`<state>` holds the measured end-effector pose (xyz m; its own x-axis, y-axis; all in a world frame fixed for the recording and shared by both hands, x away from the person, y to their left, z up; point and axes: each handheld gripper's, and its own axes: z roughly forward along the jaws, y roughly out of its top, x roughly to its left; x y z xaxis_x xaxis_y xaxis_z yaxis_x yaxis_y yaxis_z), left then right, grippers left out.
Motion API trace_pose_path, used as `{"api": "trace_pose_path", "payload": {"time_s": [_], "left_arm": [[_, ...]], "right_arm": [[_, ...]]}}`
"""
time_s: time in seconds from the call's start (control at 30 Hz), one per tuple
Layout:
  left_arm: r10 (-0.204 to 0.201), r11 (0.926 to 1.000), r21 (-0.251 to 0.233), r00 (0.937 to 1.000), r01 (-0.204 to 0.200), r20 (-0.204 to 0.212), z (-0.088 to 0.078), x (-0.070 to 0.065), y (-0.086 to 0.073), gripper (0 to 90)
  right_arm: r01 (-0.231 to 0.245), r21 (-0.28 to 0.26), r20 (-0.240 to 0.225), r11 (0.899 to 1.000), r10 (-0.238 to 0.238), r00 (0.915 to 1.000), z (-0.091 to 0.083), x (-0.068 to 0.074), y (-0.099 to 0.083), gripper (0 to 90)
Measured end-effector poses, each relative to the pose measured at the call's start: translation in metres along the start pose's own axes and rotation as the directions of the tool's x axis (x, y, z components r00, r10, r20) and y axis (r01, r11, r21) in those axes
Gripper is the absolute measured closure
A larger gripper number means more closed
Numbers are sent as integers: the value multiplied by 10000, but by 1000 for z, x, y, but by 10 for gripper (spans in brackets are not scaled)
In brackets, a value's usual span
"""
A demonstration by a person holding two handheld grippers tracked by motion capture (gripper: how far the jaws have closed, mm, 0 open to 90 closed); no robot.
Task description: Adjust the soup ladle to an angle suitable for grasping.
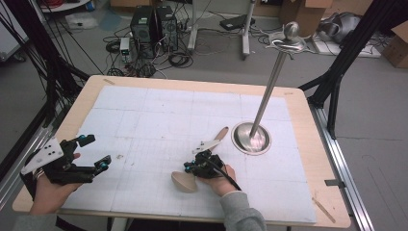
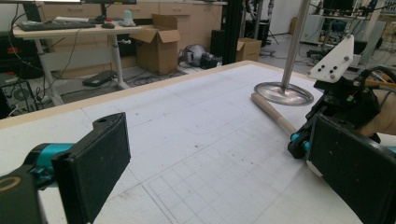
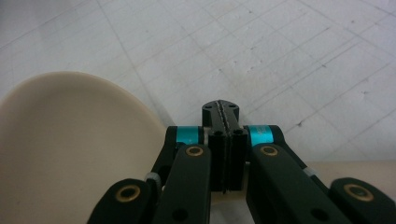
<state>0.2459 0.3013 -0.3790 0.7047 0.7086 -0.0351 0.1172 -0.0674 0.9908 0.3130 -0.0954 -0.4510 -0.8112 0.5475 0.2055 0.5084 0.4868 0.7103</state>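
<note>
Left gripper (image 1: 94,154) hangs wide open, empty, well left of the wooden spoon (image 1: 184,182). Right gripper (image 1: 191,167) sits shut over the spoon's handle, bowl just left of it; whether the handle is pinched, can't tell. Best to lift level toward the stand (image 1: 251,138).

Table layout, seen from above

A spoon (image 1: 190,174) lies on the mat (image 1: 159,115) at lower centre of the frame, its handle running up-right toward the stand (image 1: 251,137), which sits right of centre. The right gripper (image 1: 192,167) rests on the handle beside the bowl; the left gripper (image 1: 95,153) sits well apart at lower left.
</note>
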Motion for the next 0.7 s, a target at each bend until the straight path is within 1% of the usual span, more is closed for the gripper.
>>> {"api": "trace_pose_path", "payload": {"time_s": [0.03, 0.1, 0.2, 0.27, 0.33, 0.4, 0.53, 0.7], "left_arm": [[-17, 10000, -10, 10000, 17, 9, 0, 0, 0, 64], [-17, 10000, -43, 10000, 17, -5, 0, 0, 1, 64], [-31, 10000, -65, 10000, 31, -5, 0, 1, 1, 64], [-51, 10000, -62, 10000, 51, 23, 1, 1, 1, 64], [-5, 10000, -34, 10000, 5, 44, 1, 1, 1, 64], [-27, 10000, -65, 10000, 27, 59, 1, 1, 2, 64], [-73, 9999, -115, 9999, 74, 98, 2, 1, 2, 64], [-68, 9998, -186, 9998, 71, 170, 4, 0, 3, 64]], "right_arm": [[29, 101, -24, 9999, -29, 10000, -2, 1, -1, 900], [59, 118, -30, 9999, -59, 10000, -2, 1, -1, 900], [91, 217, -199, 9997, -86, 9998, -6, 3, -4, 900], [183, 429, -258, 9989, -172, 9995, -9, 4, -6, 900], [277, 530, -327, 9982, -260, 9991, -12, 5, -7, 900], [328, 560, -361, 9979, -308, 9989, -13, 6, -8, 900], [475, 738, -501, 9961, -438, 9978, -21, 8, -14, 900], [837, 908, -425, 9923, -802, 9959, -30, 14, -22, 900]]}}
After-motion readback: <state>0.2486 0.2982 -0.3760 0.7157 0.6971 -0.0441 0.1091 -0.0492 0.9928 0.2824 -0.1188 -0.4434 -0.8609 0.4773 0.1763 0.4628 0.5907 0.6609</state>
